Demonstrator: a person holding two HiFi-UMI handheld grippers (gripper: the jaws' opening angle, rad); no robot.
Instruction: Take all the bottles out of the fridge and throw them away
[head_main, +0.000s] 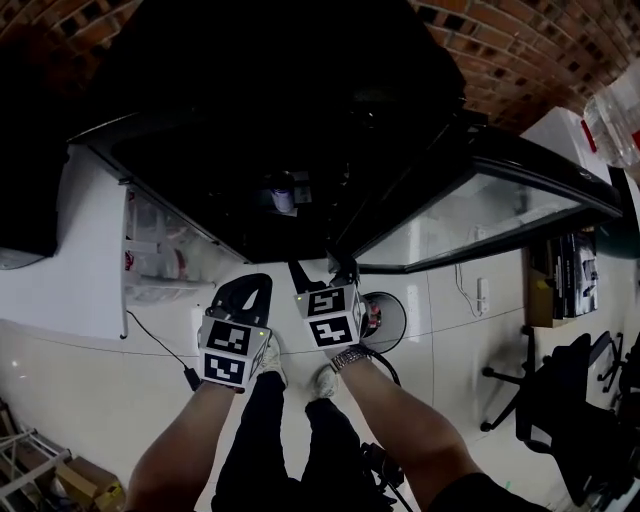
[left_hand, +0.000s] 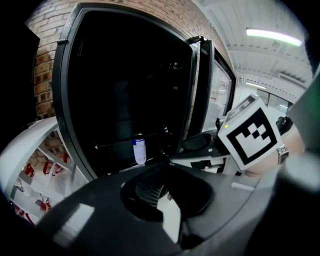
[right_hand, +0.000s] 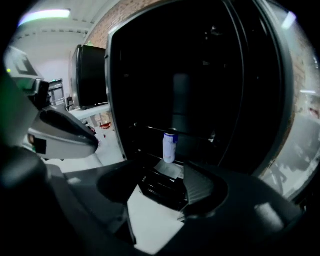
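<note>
1. Fridge (head_main: 300, 90): black cabinet with a dark interior. Its glass door (head_main: 480, 215) is swung wide open on the person's right.
2. Bottle (left_hand: 139, 149): only one is visible. It is small and upright, with a pale white body that turns blue toward the top. Any label print is too small to read.
3. Bottle position: it stands alone, low inside the fridge, on a dark shelf near the front, roughly mid-width.
4. Left gripper (left_hand: 160, 197): its fingers are together, the ribbed pad meeting the white face, with nothing between them. It is outside the fridge, angled down toward the opening, well apart from the bottle.
5. Right gripper (right_hand: 162, 180): its fingers are apart and the gap is empty. The bottle shows beyond the gap, farther in, untouched.
6. The two grippers sit side by side, near each other, in front of the opening. The person stands on a pale floor (head_main: 100, 390).
</note>
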